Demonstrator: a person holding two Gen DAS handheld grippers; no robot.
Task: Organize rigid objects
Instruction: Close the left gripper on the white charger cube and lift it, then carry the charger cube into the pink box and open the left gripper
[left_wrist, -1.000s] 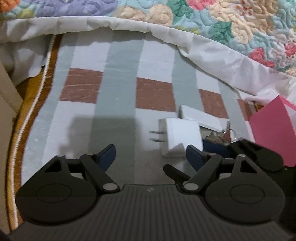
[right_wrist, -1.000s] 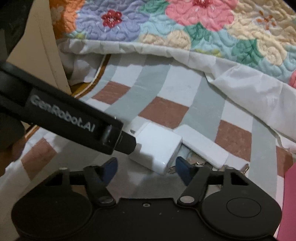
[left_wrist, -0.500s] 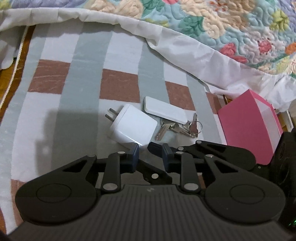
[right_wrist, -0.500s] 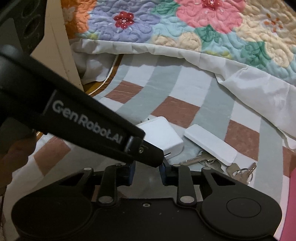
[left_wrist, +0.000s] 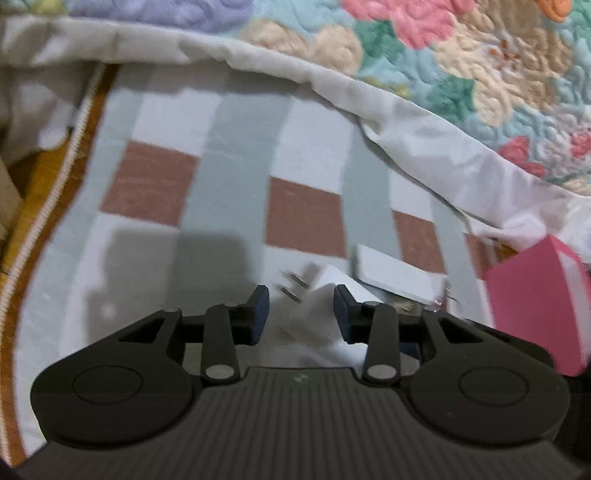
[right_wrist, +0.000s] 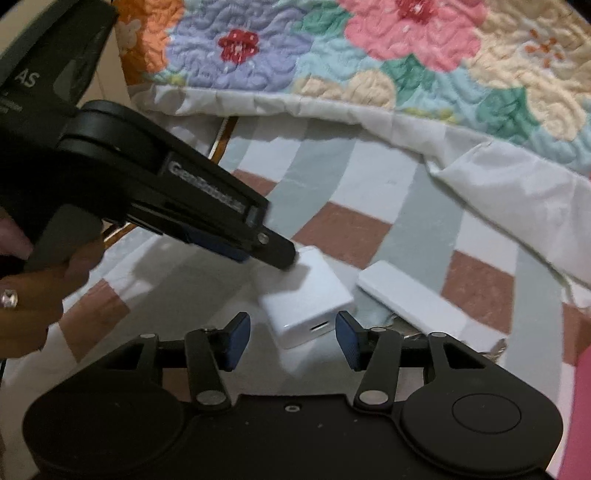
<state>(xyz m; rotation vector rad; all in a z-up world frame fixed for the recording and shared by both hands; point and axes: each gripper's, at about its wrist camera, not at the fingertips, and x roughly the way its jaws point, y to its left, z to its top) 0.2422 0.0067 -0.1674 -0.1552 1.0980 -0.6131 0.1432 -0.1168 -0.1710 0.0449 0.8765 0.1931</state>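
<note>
A white plug charger (right_wrist: 306, 299) lies on the striped blanket, its prongs (left_wrist: 293, 286) pointing left. My left gripper (left_wrist: 301, 306) hovers over it with its jaws opening; the charger (left_wrist: 325, 291) shows in the gap and the pads do not press on it. In the right wrist view the left gripper's tip (right_wrist: 275, 254) sits at the charger's far corner. My right gripper (right_wrist: 291, 339) is just short of the charger's near end, jaws opening, nothing between them. A flat white slab (right_wrist: 406, 299) and keys (right_wrist: 495, 347) lie to the right.
A pink box (left_wrist: 532, 295) stands at the right, past the slab (left_wrist: 395, 273). A flowered quilt (right_wrist: 369, 55) with a white border hangs along the back. A hand (right_wrist: 29, 295) holds the left gripper. A wooden edge (left_wrist: 48, 192) shows at the blanket's left.
Both grippers closed almost fully half a second ago and have spread again. The left gripper swung toward the keys, then came back over the charger. The right gripper stayed put.
</note>
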